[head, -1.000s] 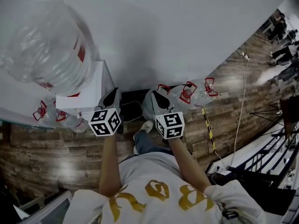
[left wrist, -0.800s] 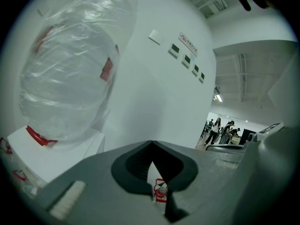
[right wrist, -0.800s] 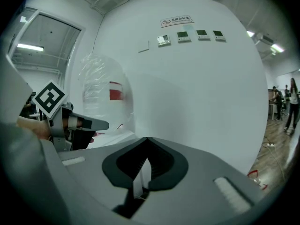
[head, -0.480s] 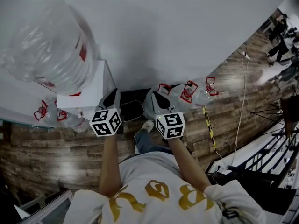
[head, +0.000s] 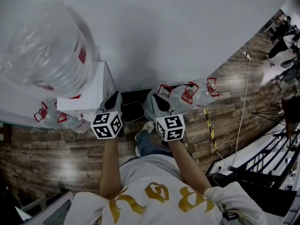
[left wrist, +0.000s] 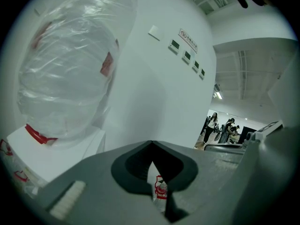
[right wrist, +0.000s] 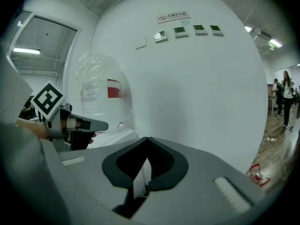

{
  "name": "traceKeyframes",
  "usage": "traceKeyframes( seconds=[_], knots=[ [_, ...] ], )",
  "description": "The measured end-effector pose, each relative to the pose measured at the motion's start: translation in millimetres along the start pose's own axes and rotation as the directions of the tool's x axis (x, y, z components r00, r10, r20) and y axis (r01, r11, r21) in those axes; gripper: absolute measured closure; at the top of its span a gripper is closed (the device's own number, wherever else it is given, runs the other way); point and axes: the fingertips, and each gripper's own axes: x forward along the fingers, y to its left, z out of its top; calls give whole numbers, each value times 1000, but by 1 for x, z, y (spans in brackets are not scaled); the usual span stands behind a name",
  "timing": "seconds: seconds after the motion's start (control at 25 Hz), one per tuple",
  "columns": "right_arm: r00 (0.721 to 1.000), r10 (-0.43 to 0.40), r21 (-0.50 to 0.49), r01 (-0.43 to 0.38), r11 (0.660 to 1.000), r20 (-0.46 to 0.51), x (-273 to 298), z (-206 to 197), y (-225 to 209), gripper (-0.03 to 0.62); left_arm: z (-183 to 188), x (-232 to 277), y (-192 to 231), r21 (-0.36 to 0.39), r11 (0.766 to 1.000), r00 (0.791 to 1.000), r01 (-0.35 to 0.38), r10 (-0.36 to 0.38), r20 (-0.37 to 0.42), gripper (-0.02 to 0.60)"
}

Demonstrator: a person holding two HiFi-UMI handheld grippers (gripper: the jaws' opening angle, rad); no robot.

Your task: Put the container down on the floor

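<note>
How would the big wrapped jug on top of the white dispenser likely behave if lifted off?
The jug is probably slippery: loose clear film wraps it and could slide under a grip. Laid down, it would likely roll, given its rounded ribbed body. Heavy or light I cannot tell; no water level shows.

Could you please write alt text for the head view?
A person holds the left gripper and right gripper toward a white wall. At left, a large clear plastic-wrapped water jug tops a white dispenser; more clear red-handled jugs sit on the wooden floor.
</note>
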Motion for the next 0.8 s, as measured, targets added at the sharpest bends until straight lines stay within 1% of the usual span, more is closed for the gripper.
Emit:
traceKeyframes(
  seconds=[0.32, 0.52, 0.64, 0.72, 0.8],
  knots=[
    [1000, 2, -2, -2, 1000, -7, -1, -4, -2, 569, -2, 3, -4, 7, 1000, 1000, 9, -9, -7, 581],
    [1000, -12, 5, 12, 1000, -6, -4, -5, -11, 569, -2, 6, -8, 13, 1000, 1000, 7, -7, -9, 581],
    [1000, -19, 9, 19, 1000, -8, -3, -7, -15, 569, -3, 8, -8, 9, 1000, 1000, 12, -12, 5, 581],
    [1000, -23, 9, 23, 1000, -12, -4, -9, -19, 569, -2, 10, -10, 22, 1000, 1000, 8, -8, 18, 581],
    [999, -29, 8, 29, 1000, -18, -5, -11, -23, 569, -1, 12, -12, 49, 999, 1000, -6, 4, 28, 581]
  ],
)
